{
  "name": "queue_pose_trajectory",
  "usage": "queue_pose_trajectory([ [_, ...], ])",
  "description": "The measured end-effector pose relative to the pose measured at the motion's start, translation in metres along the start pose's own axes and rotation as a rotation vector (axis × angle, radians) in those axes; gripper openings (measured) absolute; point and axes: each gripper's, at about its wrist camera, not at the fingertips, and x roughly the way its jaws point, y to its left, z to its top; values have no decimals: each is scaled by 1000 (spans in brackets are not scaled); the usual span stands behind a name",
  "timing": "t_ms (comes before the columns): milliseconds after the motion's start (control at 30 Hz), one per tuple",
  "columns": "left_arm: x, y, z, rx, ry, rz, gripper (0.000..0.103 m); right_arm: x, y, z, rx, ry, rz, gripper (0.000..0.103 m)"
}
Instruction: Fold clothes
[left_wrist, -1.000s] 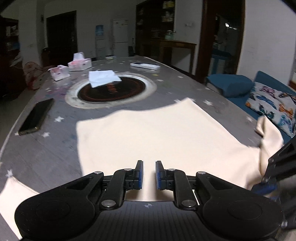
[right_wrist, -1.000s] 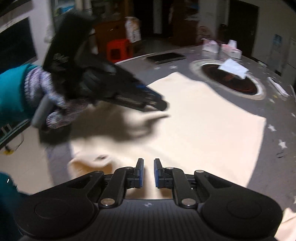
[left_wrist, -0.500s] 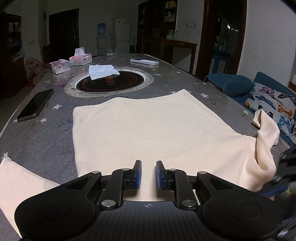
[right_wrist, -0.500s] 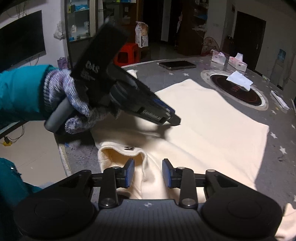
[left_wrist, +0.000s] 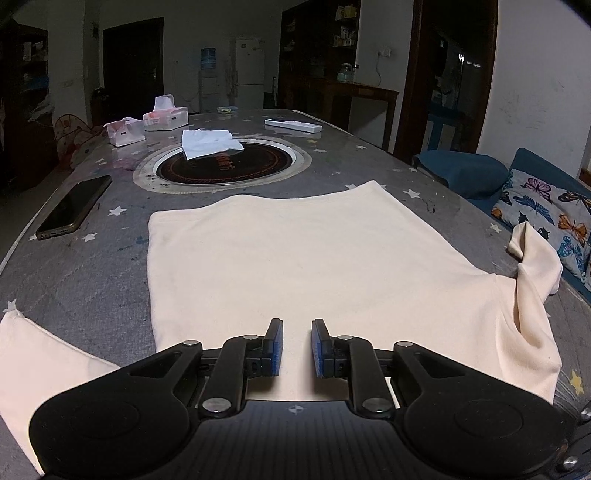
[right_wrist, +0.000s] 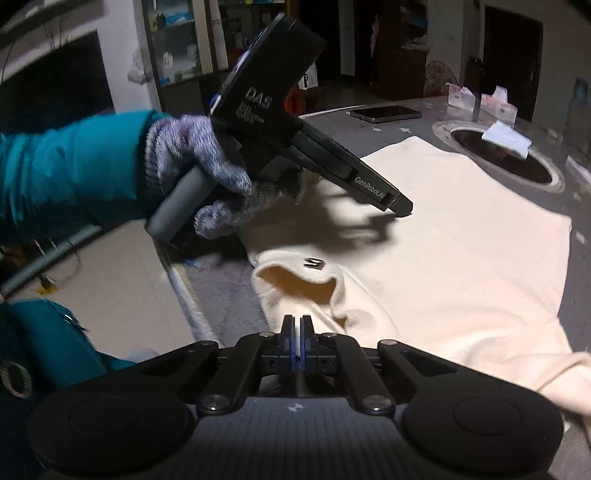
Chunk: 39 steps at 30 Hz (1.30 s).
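A cream shirt lies flat on the grey star-patterned table, its collar toward me. My left gripper is open and empty, hovering just above the shirt's near part. In the right wrist view it shows as a black tool held by a gloved hand over the shirt. My right gripper is shut at the shirt's collar and shoulder; whether cloth is pinched between its pads I cannot tell. The right sleeve is bunched at the table's right edge.
A phone lies at the left edge. A round inset burner with a white cloth sits mid-table. Tissue boxes and a remote stand farther back. A blue sofa with a butterfly cushion is on the right.
My right gripper went from open to shut at the collar area. My left gripper stayed open and held about the same place over the shirt.
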Motion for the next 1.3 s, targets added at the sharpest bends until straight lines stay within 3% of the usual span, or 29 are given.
queue_pose_trajectory([
  [133, 0, 0, 0, -3, -3, 0, 20, -16, -12, 5, 27, -27, -54, 11],
  [200, -1, -1, -1, -3, -5, 0, 22, -18, -15, 7, 15, -28, -79, 31],
  [267, -1, -2, -1, -4, -6, -1, 25, -10, -13, 8, -20, -17, -88, 36],
  [433, -2, -4, -2, 5, -5, -1, 29, 12, -5, 10, -68, -24, -106, 30],
  [500, -2, -4, -2, 7, -4, -2, 29, 15, -6, 12, -57, -22, -95, 2],
  [667, -2, -3, -2, 4, -4, -5, 31, 14, -2, 9, -69, -7, -64, 2],
  [833, -3, -8, 2, -3, 8, 0, 38, -11, -17, 4, 33, -47, -66, 15],
  [867, -4, -9, 3, -4, 10, -1, 38, -18, -21, 4, 58, -61, -71, 22],
  [1033, -10, -23, 7, 2, -6, -41, 38, -55, -59, 0, 143, -109, -252, 23],
  [1233, -21, -58, 7, 56, -26, -170, 40, -77, -144, -13, 319, -92, -587, 27],
  [1300, -25, -69, 5, 75, -26, -222, 41, -80, -172, -19, 400, -86, -667, 33],
])
